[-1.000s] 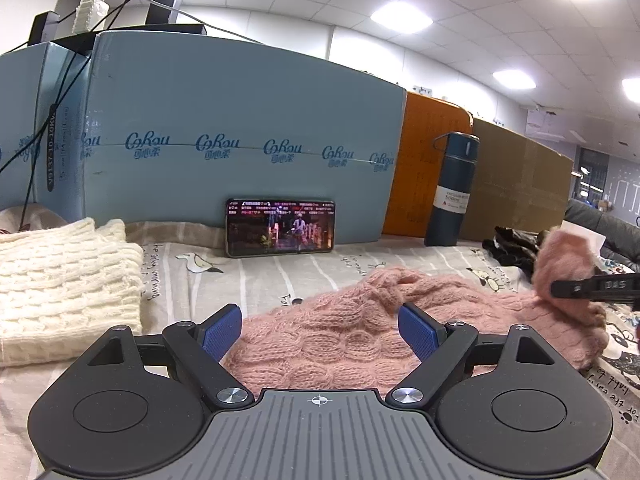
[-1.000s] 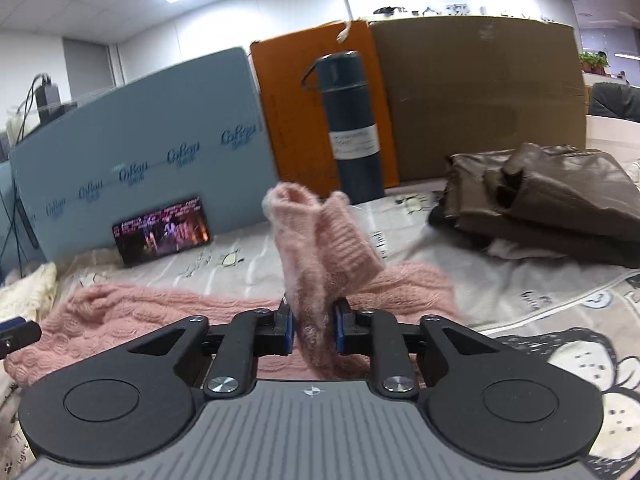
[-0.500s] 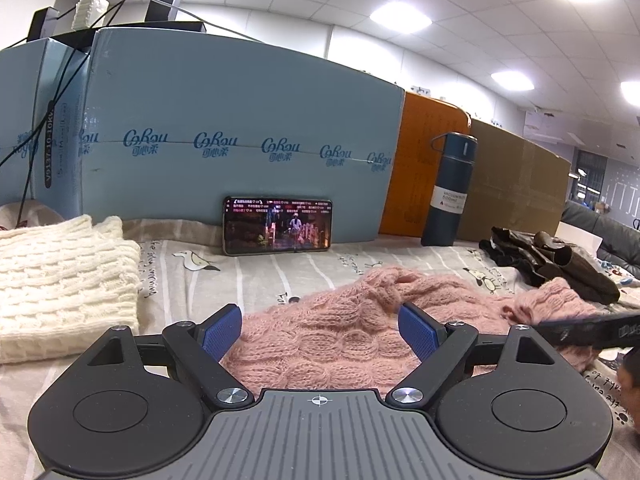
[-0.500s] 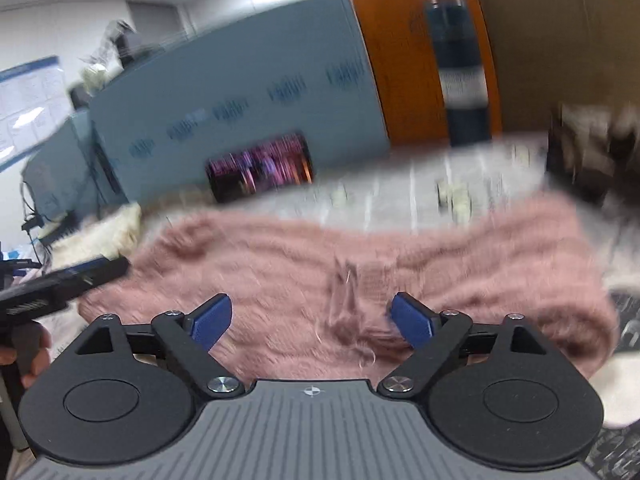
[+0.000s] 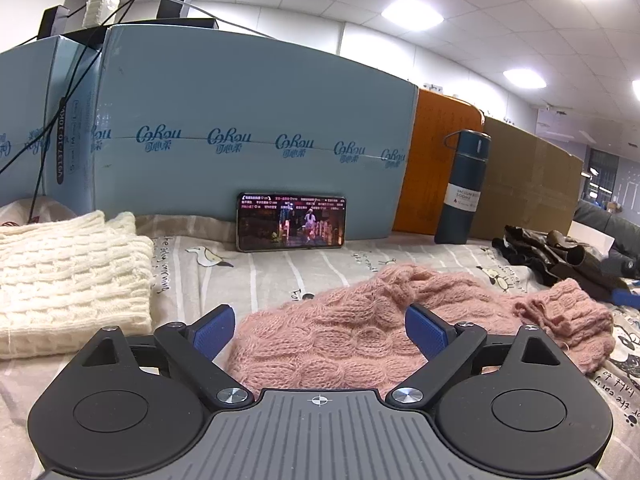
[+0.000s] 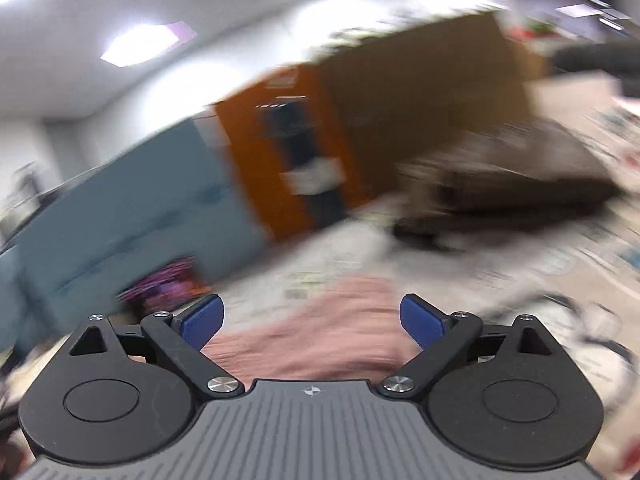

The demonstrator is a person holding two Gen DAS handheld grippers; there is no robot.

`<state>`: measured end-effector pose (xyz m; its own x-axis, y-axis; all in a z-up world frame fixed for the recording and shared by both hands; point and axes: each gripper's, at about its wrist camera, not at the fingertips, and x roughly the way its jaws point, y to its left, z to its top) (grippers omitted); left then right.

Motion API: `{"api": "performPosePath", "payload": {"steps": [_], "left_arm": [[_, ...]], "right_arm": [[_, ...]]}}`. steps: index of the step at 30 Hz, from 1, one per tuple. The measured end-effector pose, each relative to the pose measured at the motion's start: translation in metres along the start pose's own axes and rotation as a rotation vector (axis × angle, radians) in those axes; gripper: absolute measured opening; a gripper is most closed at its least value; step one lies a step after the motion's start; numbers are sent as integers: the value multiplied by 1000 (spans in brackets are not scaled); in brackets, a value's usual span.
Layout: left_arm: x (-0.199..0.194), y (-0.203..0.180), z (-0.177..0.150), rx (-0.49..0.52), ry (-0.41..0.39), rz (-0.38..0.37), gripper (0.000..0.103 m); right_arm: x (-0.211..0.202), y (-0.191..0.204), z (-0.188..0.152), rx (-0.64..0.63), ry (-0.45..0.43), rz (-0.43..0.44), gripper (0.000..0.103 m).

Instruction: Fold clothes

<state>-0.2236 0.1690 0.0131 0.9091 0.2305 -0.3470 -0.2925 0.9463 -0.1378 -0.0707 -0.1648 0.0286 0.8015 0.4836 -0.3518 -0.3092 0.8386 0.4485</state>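
Note:
A pink knitted sweater (image 5: 360, 332) lies on the printed bedsheet (image 5: 280, 276), one sleeve cuff (image 5: 572, 320) folded onto its right part. My left gripper (image 5: 318, 330) is open and empty, low over the sweater's near left end. My right gripper (image 6: 312, 318) is open and empty above the sweater (image 6: 316, 340); its view is blurred by motion. A small part of the right gripper shows at the left wrist view's right edge (image 5: 626, 298).
A folded cream knit sweater (image 5: 68, 276) lies at the left. A phone (image 5: 291, 222) playing video leans on the blue boxes (image 5: 248, 140). A dark blue flask (image 5: 464, 188) stands by an orange panel (image 5: 436, 160). A dark brown garment (image 5: 560, 260) lies at the right.
My right gripper carried the pink sleeve cuff over, opened and let it go onto the sweater, then swung away to the right. My left gripper stayed open and nearly still.

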Motion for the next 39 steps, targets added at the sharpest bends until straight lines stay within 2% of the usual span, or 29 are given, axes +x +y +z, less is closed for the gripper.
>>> {"api": "performPosePath", "payload": {"steps": [2,5,9,10,11,12,13,14,16,18,20,22,25,31,35,39], "left_arm": [[0,0,0,1,2,-1,94],[0,0,0,-2,4,-2,94],[1,2,0,-10,8,-2,94],[1,2,0,-11,9,-2,94],[1,2,0,-11,10,-3,94],[1,2,0,-10,10,-4,94],[1,1,0,-9,10,-5,94],[1,1,0,-8,9,-6,94],[1,1,0,-8,8,-8,94],[1,1,0,-8,7,-10,94],[0,1,0,-9,6,-12,94],[0,1,0,-8,4,-14,94],[-2,0,0,-9,-1,-18,94],[0,-3,0,2,12,-12,94],[12,-8,0,30,84,19,95],[21,-9,-1,32,138,20,95]], "right_arm": [[5,-19,2,103,48,-61,96],[17,-35,-2,219,110,-20,95],[37,-23,-8,207,161,7,93],[39,-17,-10,178,160,7,88],[40,-11,-12,147,161,11,74],[40,-4,-13,113,164,9,67],[39,2,-15,78,163,10,47],[36,6,-16,38,139,23,34],[24,13,-17,-24,81,86,28],[7,20,-14,-85,-3,158,26],[-6,31,-9,-178,-92,165,24],[-13,36,-3,-233,-129,152,23],[-12,27,5,-254,-133,88,22],[-1,-2,17,-320,-142,-159,22],[0,22,11,-484,-199,-178,23],[0,69,-8,-710,-297,-154,24]]}}
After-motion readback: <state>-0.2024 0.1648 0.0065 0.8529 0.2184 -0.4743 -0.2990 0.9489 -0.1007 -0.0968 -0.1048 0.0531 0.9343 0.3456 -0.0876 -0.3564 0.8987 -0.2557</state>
